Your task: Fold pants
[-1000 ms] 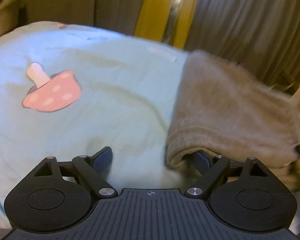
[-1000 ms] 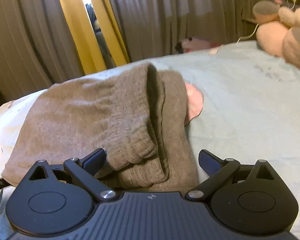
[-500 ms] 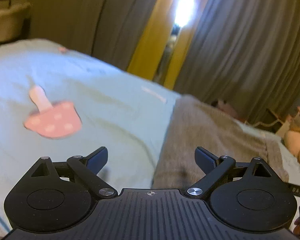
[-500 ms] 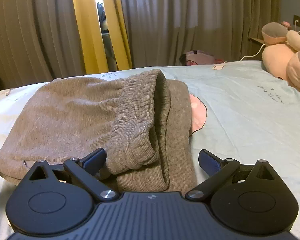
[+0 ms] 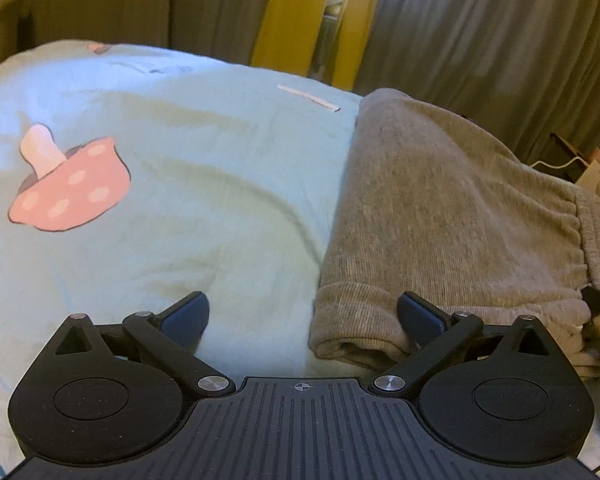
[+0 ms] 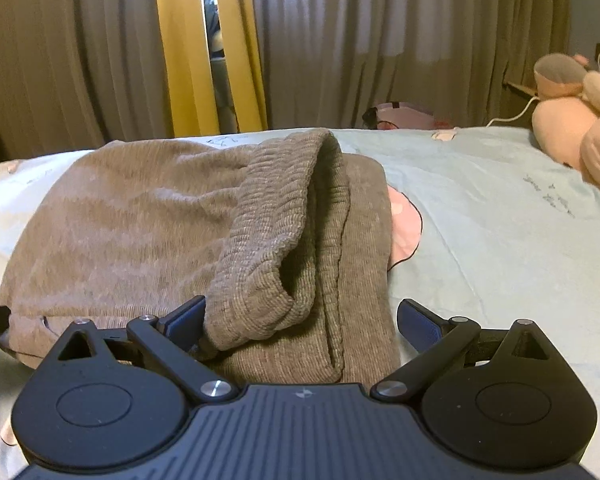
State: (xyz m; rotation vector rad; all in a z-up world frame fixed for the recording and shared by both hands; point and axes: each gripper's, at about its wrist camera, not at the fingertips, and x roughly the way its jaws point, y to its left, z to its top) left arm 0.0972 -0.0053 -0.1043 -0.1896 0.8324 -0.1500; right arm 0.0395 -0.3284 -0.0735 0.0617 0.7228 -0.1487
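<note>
The grey-brown knit pants (image 5: 440, 208) lie folded in a thick stack on the light blue bedspread (image 5: 204, 184). In the right wrist view the pants (image 6: 148, 220) fill the middle, with the ribbed waistband (image 6: 284, 232) folded over on top. My left gripper (image 5: 304, 316) is open at the stack's near left corner, its right finger over the fabric edge. My right gripper (image 6: 300, 320) is open, its jaws on either side of the waistband end, holding nothing.
A pink mushroom print (image 5: 68, 188) marks the bedspread at left. Pink plush toys (image 6: 580, 120) lie at the far right of the bed. Grey and yellow curtains (image 6: 212, 48) hang behind the bed. The bedspread lies bare right of the pants (image 6: 500, 220).
The left gripper dipped back down toward the stack's near left corner after lifting. The right gripper stayed open at the waistband end, the view barely shifting.
</note>
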